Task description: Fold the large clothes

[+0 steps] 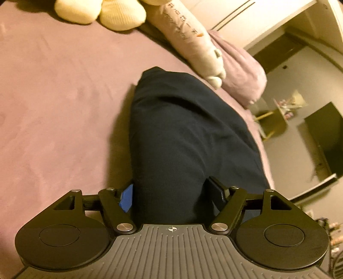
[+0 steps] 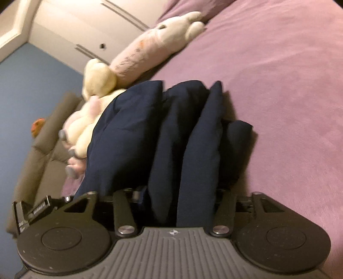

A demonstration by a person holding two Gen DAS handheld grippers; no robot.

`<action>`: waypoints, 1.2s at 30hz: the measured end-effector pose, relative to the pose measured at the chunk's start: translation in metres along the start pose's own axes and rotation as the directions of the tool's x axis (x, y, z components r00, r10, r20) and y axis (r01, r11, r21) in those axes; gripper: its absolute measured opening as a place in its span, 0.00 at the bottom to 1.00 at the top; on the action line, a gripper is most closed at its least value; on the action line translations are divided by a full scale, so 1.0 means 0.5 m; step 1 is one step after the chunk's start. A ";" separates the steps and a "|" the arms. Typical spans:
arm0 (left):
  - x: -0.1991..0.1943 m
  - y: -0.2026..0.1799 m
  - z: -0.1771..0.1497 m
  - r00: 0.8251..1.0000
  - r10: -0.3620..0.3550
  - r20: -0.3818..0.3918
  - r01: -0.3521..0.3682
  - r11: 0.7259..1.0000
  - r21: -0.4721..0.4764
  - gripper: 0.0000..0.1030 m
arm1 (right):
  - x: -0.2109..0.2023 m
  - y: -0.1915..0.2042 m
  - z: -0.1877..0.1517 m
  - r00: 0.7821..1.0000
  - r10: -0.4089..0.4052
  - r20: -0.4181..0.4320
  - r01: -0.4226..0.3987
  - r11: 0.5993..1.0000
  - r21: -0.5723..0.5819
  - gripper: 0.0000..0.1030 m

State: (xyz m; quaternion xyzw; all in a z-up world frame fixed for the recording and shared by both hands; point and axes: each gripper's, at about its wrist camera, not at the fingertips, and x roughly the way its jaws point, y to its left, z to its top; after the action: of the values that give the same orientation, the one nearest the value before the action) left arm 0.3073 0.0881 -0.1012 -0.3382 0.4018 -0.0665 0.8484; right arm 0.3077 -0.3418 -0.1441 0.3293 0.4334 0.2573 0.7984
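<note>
A dark navy garment (image 1: pixel 182 133) hangs bunched from my left gripper (image 1: pixel 171 193), whose jaws are closed on a thick wad of it above the purple bed (image 1: pixel 53 107). In the right wrist view the same navy garment (image 2: pixel 163 133) falls in several thick folds from my right gripper (image 2: pixel 178 193), which is also shut on a bunch of the cloth. The fingertips of both grippers are mostly buried in fabric. The lower end of the garment touches or nears the bed sheet (image 2: pixel 289 96).
Cream plush toys (image 1: pixel 98 10) and a long pale pink plush (image 1: pixel 188 36) lie at the head of the bed, also seen in the right wrist view (image 2: pixel 150 47). A purple pillow (image 1: pixel 242 70) sits near the bed edge. Beyond it are the floor, a yellow chair (image 1: pixel 272 122) and a wardrobe.
</note>
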 end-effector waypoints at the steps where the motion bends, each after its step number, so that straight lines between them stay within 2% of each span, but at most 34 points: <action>1: -0.009 -0.006 -0.005 1.000 0.008 0.015 -0.008 1.000 0.015 0.75 | -0.011 0.003 -0.005 1.000 -0.025 0.006 0.025 1.000 0.003 0.54; 3: -0.036 -0.024 -0.017 0.998 0.037 0.043 -0.039 0.997 0.063 0.74 | -0.050 0.011 -0.018 0.998 -0.055 0.031 0.055 0.998 -0.006 0.54; 6: -0.097 -0.053 -0.060 0.993 0.061 0.097 -0.075 0.986 0.150 0.75 | -0.136 0.049 -0.054 0.984 -0.121 0.133 0.130 0.989 -0.065 0.55; 8: -0.138 -0.072 -0.100 0.991 0.064 0.120 -0.088 0.975 0.203 0.75 | -0.182 0.093 -0.089 0.978 -0.109 0.180 0.135 0.981 -0.138 0.55; 10: -0.172 -0.087 -0.148 0.990 0.071 0.123 -0.099 0.966 0.238 0.77 | -0.206 0.141 -0.129 0.979 -0.080 0.185 0.119 0.971 -0.210 0.55; 14: -0.205 -0.087 -0.219 0.991 0.099 0.088 -0.120 0.950 0.289 0.81 | -0.196 0.201 -0.179 0.985 -0.055 0.165 0.101 0.954 -0.282 0.54; 15: -0.204 -0.087 -0.231 0.992 0.101 0.079 -0.120 0.949 0.292 0.82 | -0.190 0.207 -0.185 0.985 -0.072 0.154 0.114 0.951 -0.288 0.52; 16: -0.198 -0.086 -0.237 0.992 0.107 0.063 -0.121 0.950 0.288 0.82 | -0.177 0.218 -0.192 0.984 -0.112 0.137 0.149 0.945 -0.292 0.43; 17: -0.194 -0.086 -0.242 0.992 0.112 0.051 -0.122 0.950 0.286 0.82 | -0.156 0.226 -0.196 0.977 -0.168 0.128 0.200 0.932 -0.303 0.39; 19: -0.182 -0.088 -0.245 0.990 0.131 0.045 -0.138 0.945 0.297 0.85 | -0.124 0.219 -0.207 0.960 -0.260 0.105 0.280 0.903 -0.325 0.39; 22: -0.159 -0.091 -0.245 0.987 0.158 0.019 -0.156 0.940 0.305 0.88 | -0.090 0.201 -0.213 0.952 -0.296 0.077 0.305 0.901 -0.308 0.39; 25: -0.136 -0.097 -0.247 0.979 0.204 0.027 -0.201 0.922 0.332 0.93 | -0.069 0.188 -0.219 0.945 -0.318 0.082 0.327 0.886 -0.329 0.38; 28: -0.126 -0.100 -0.251 0.970 0.242 0.014 -0.234 0.922 0.307 0.96 | -0.061 0.194 -0.222 0.939 -0.331 0.090 0.341 0.875 -0.344 0.38; 30: -0.132 -0.114 -0.249 0.960 0.280 0.017 -0.272 0.915 0.297 0.97 | -0.069 0.199 -0.227 0.939 -0.333 0.092 0.344 0.876 -0.338 0.41; 31: -0.145 -0.124 -0.251 0.956 0.292 0.025 -0.286 0.910 0.301 0.97 | -0.078 0.202 -0.229 0.937 -0.336 0.096 0.349 0.879 -0.326 0.48; 32: -0.161 -0.134 -0.255 0.952 0.304 0.038 -0.300 0.901 0.313 0.96 | -0.092 0.208 -0.233 0.931 -0.350 0.101 0.364 0.878 -0.310 0.65; 33: -0.176 -0.145 -0.259 0.946 0.319 0.051 -0.317 0.890 0.327 0.97 | -0.109 0.217 -0.240 0.916 -0.387 0.111 0.402 0.864 -0.303 0.74; 34: -0.191 -0.154 -0.263 0.940 0.336 0.063 -0.337 0.878 0.341 0.97 | -0.121 0.222 -0.253 0.905 -0.408 0.121 0.425 0.849 -0.314 0.79; 36: -0.223 -0.169 -0.273 0.926 0.365 0.093 -0.373 0.858 0.353 0.99 | -0.155 0.241 -0.283 0.899 -0.422 0.115 0.434 0.828 -0.355 0.79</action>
State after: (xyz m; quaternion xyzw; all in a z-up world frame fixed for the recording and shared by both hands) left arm 0.1469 -0.0043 -0.0385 -0.0926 0.4299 0.0277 0.8977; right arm 0.1328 -0.2743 -0.0710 0.0706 0.4269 0.1439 0.8900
